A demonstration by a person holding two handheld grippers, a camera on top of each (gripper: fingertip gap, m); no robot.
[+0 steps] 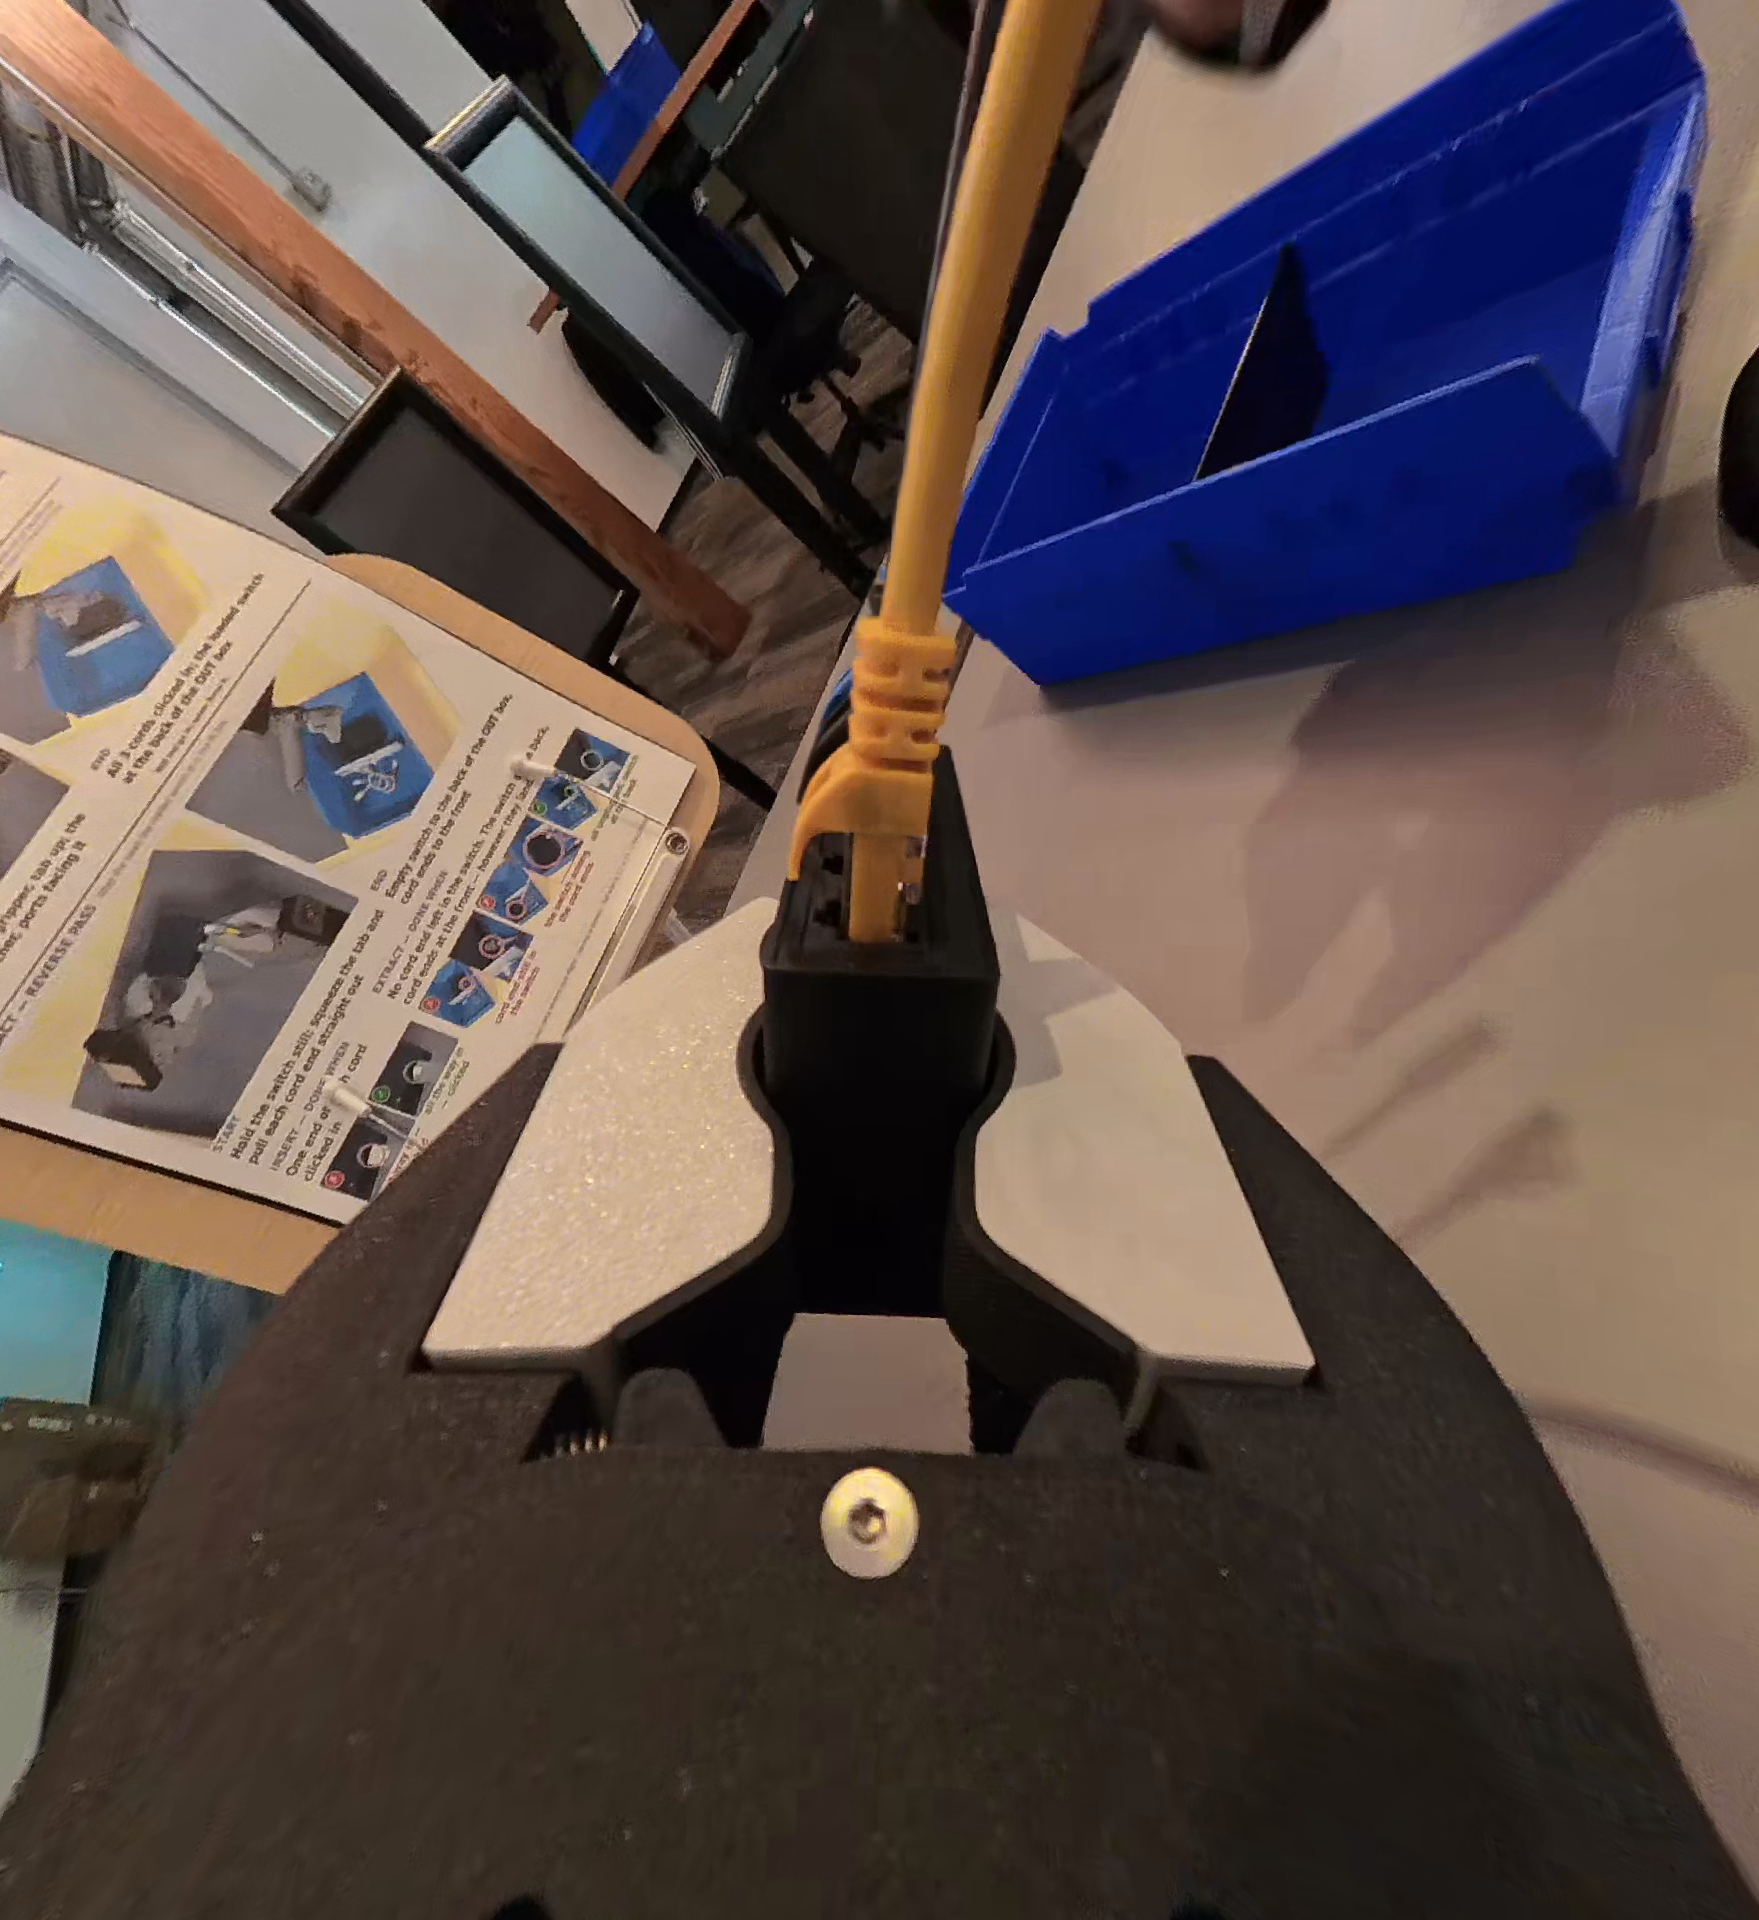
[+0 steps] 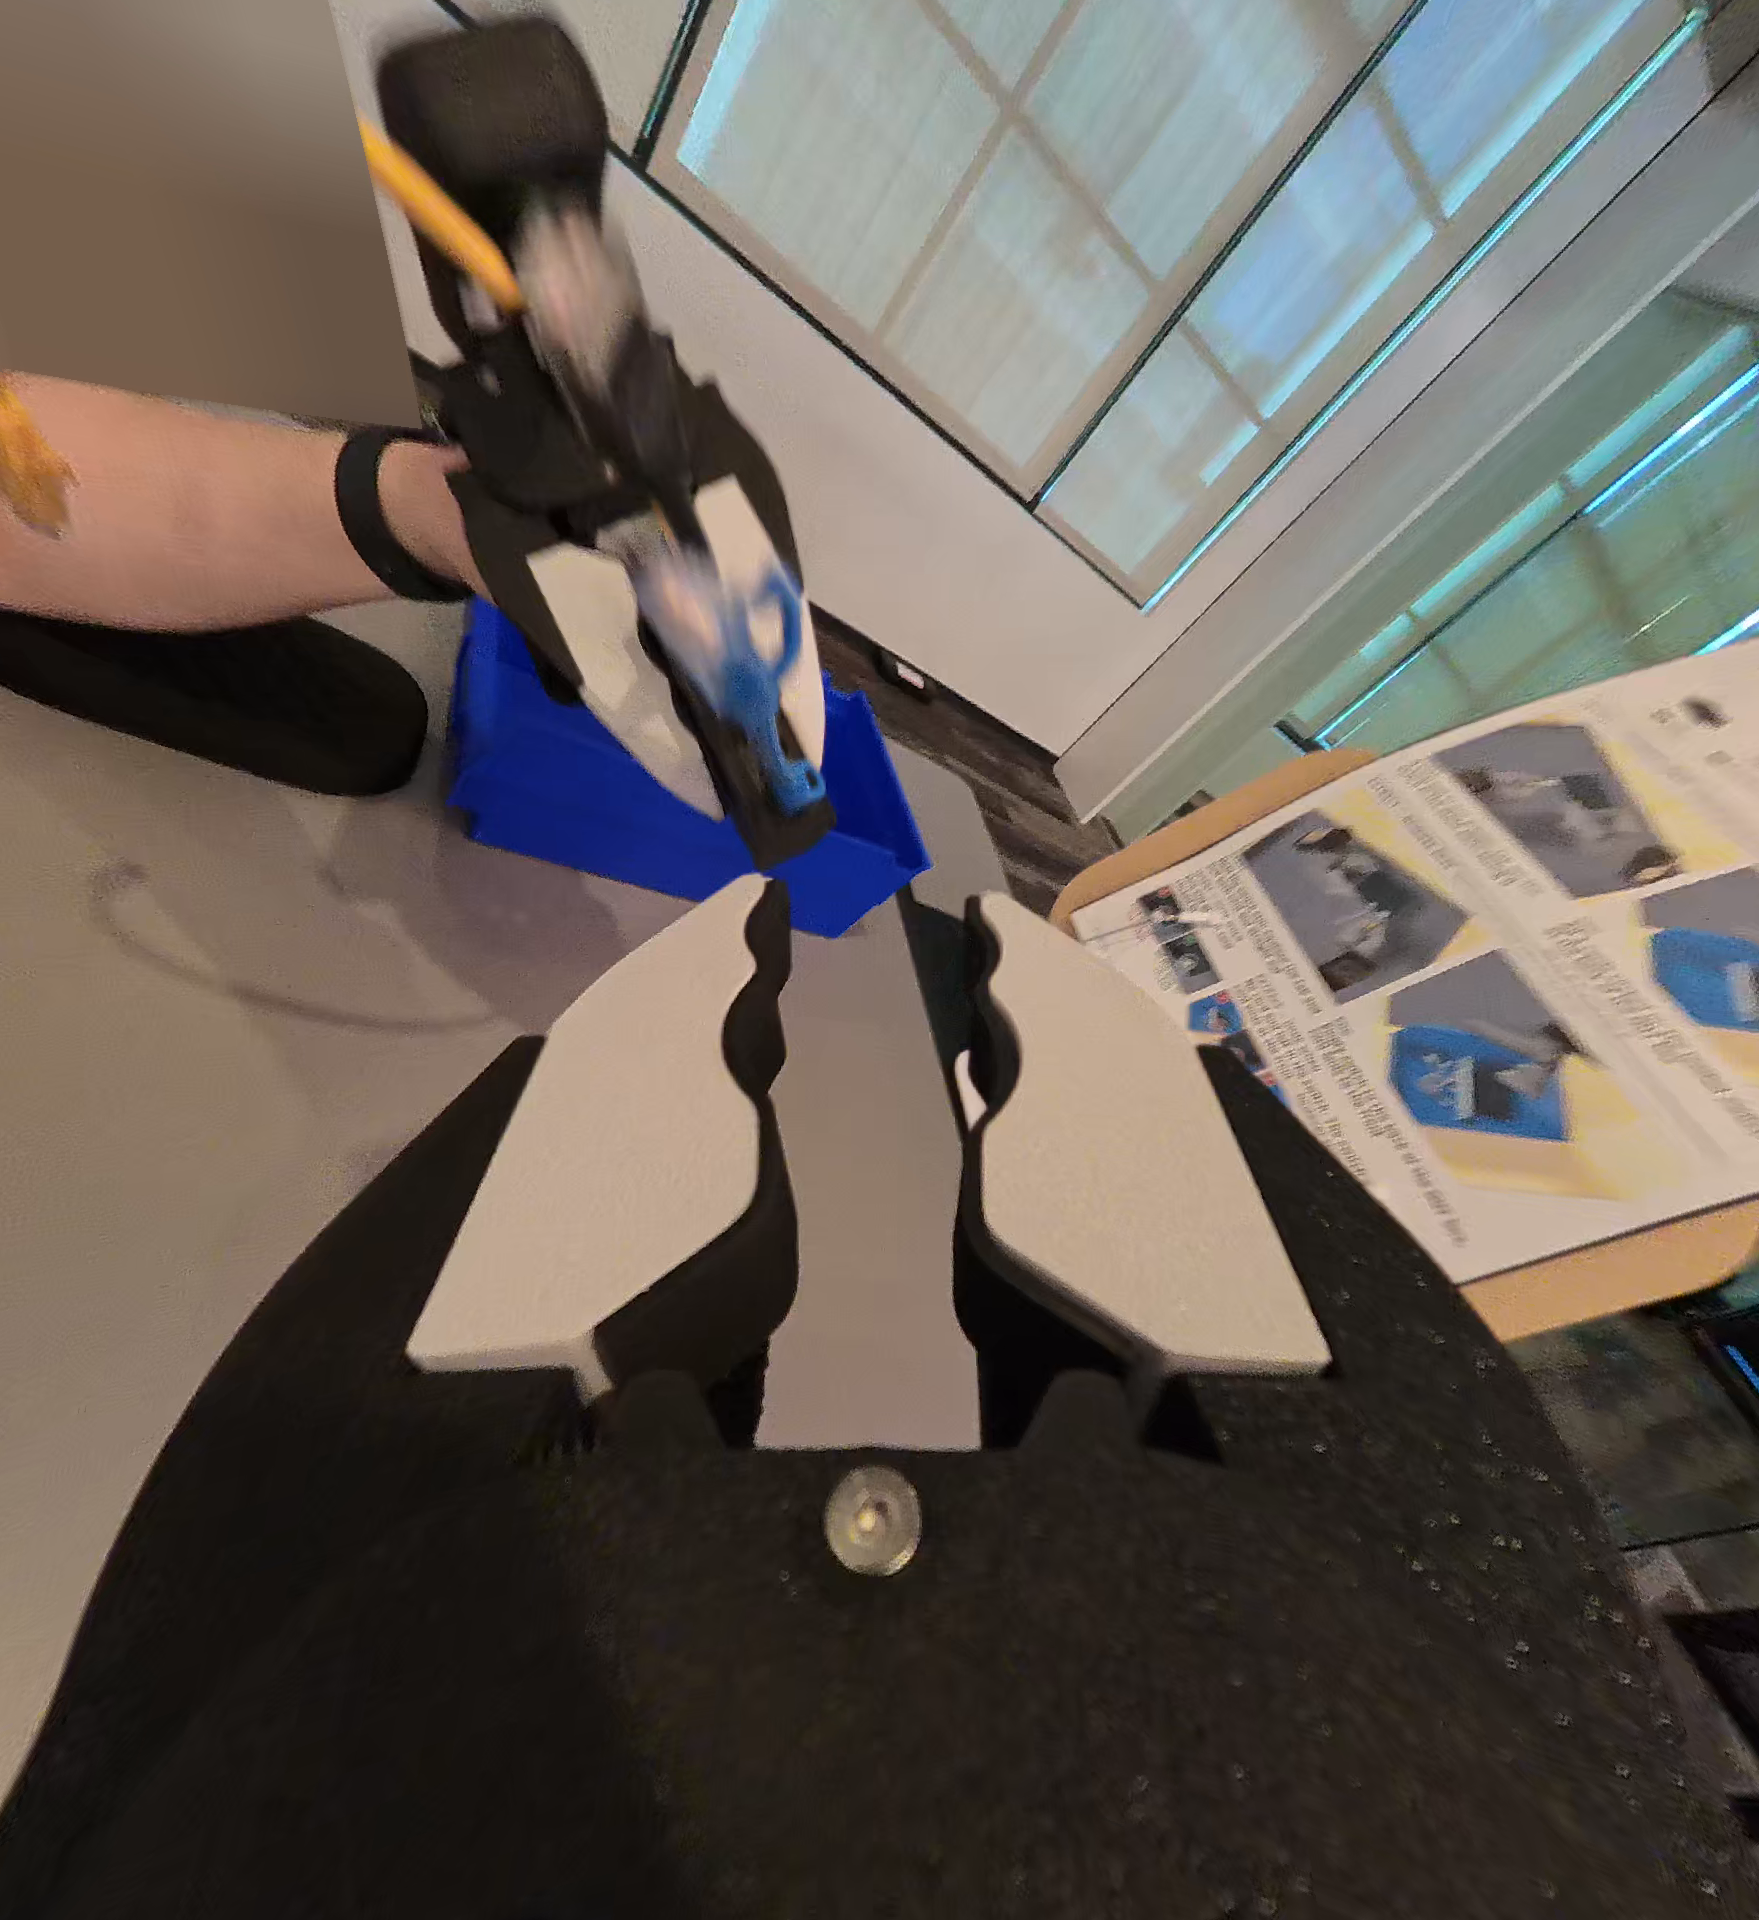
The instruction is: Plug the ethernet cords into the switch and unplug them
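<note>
While blur smears the blue cord [image 2: 766,675], left tongs [image 1: 880,1049] grip the switch [image 1: 880,997].

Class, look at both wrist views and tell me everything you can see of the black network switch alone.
The switch is a small black box, plastic by its look, clamped between the left gripper fingers and held off the table, port face pointing away from the camera. A yellow ethernet cord sits in one port; neighbouring ports look empty. In the right wrist view it is blurred, with a blue cord also at it.
</note>
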